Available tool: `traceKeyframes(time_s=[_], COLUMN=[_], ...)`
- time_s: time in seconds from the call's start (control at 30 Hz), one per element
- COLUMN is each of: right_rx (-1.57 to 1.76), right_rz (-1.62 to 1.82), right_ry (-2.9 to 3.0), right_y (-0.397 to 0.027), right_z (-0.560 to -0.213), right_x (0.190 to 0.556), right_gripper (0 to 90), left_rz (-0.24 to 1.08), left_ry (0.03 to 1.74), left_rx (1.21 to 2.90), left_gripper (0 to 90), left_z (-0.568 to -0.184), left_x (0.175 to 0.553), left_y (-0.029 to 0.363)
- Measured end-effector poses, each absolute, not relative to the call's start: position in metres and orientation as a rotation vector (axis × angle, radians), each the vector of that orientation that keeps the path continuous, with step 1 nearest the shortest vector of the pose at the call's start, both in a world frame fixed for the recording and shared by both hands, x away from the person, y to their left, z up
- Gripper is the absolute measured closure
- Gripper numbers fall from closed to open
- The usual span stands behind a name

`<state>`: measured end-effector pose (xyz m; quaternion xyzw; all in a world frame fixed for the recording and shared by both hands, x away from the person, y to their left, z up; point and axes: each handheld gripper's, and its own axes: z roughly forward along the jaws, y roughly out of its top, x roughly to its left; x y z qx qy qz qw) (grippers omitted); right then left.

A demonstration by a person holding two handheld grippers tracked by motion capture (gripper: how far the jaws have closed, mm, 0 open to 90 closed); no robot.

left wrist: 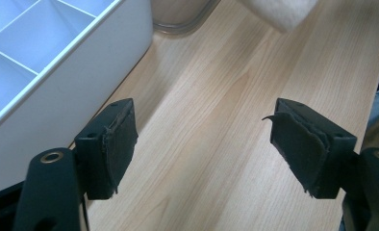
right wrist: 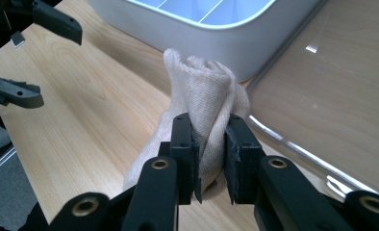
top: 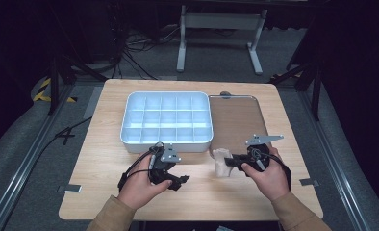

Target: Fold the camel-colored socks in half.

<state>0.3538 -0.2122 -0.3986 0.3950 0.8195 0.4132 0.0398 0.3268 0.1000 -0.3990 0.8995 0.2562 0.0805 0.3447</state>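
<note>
High view: white divided box (top: 167, 120) on the tabletop (top: 106, 192); the right tongs (top: 227, 162) hold a beige cloth (top: 221, 160) just off its near right corner, probably lifted clear.

Left gripper view: left tongs (left wrist: 202, 144) apart, empty, beside the box.

Right gripper view: jaws clamped on bunched cloth, a clear tray (right wrist: 332, 96) alongside.

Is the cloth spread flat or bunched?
Bunched: the cloth stands in a twisted wad pinched in the right gripper.
</note>
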Motion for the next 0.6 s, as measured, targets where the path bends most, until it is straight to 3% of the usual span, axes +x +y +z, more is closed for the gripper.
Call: traceKeyframes(time_s=[0.6], right_rx=[1.144], right_rz=[1.225], right_ry=[2.501], right_y=[-0.21], right_z=[-0.37], right_x=[0.383], right_gripper=[76.2], left_rz=[0.217], left_ry=[0.714], left_rx=[2.352], left_gripper=[24.7], left_z=[-0.399], left_x=[0.332], left_y=[0.108])
